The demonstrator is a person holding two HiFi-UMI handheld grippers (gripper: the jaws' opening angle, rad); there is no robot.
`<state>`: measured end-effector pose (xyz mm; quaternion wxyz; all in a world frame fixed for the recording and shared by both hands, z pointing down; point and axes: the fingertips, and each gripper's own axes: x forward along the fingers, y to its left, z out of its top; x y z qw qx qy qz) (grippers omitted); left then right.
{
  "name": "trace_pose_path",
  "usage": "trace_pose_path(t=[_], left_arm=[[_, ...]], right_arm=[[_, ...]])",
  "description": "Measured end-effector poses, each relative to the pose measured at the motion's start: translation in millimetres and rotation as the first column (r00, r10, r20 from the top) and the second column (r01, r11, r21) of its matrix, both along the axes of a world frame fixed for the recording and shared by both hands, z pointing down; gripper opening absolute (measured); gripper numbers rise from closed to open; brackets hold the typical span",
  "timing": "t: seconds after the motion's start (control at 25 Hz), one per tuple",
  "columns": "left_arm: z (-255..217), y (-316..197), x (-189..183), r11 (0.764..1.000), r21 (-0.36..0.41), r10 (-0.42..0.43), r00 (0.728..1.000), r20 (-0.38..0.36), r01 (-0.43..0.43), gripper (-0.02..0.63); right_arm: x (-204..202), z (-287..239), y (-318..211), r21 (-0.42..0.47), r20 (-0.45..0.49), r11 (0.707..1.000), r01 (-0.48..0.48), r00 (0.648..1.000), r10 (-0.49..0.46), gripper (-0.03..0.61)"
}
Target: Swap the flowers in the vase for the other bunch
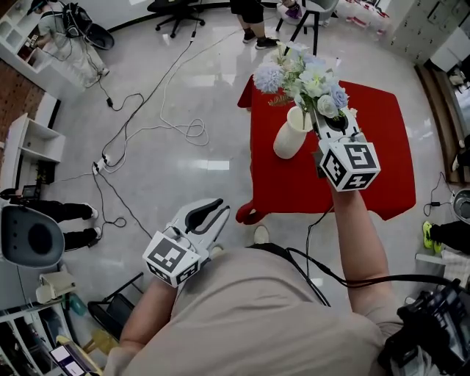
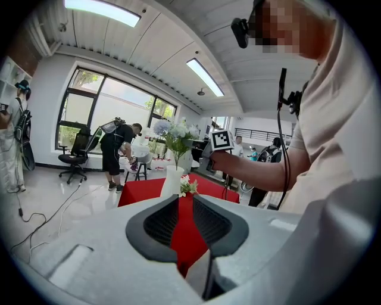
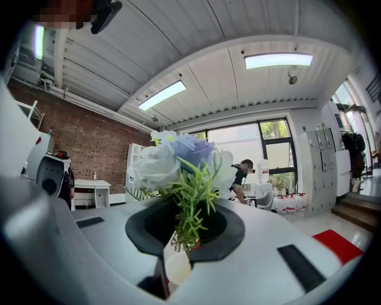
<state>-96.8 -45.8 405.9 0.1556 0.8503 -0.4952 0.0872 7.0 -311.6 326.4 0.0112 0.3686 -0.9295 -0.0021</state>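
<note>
A white vase (image 1: pixel 291 132) (image 2: pixel 173 179) stands on the red table (image 1: pixel 382 183). My right gripper (image 1: pixel 323 121) (image 3: pixel 181 238) is shut on the green stems of a bunch of blue and white flowers (image 1: pixel 305 77) (image 3: pixel 178 158) (image 2: pixel 169 131), held upright above the vase. In the left gripper view the stems still run down to the vase's mouth. A second, smaller bunch of white flowers (image 2: pixel 189 186) lies on the table beside the vase. My left gripper (image 1: pixel 209 215) (image 2: pixel 184 220) hangs low by my body, away from the table, with a gap between its pads and nothing in it.
Cables (image 1: pixel 147 125) trail over the grey floor left of the table. An office chair (image 1: pixel 176 11) and a standing person (image 1: pixel 257 37) are beyond the table. White shelves (image 1: pixel 29 147) and another person's legs (image 1: pixel 66 213) are at the left.
</note>
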Motion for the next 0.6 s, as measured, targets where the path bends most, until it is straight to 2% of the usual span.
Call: trace_pose_path(t=[0.2, 0.44, 0.6], left_arm=[[0.1, 2.5, -2.8, 1.0, 0.003, 0.01, 1.0, -0.005, -0.01, 0.058], [-2.8, -7.9, 14.4, 1.0, 0.005, 0.025, 1.0, -0.003, -0.025, 0.058], [-1.6, 0.2, 8.4, 0.999, 0.011, 0.04, 0.999, -0.001, -0.04, 0.058]], right_arm=[[3.1, -26.0, 2.0, 0.028, 0.033, 1.0, 0.0, 0.999, -0.001, 0.061], [28.8, -70.0, -0.8, 0.091, 0.09, 0.996, 0.002, 0.996, -0.01, 0.06], [28.0, -93.6, 14.2, 0.119, 0.127, 0.993, 0.001, 0.992, -0.016, 0.058]])
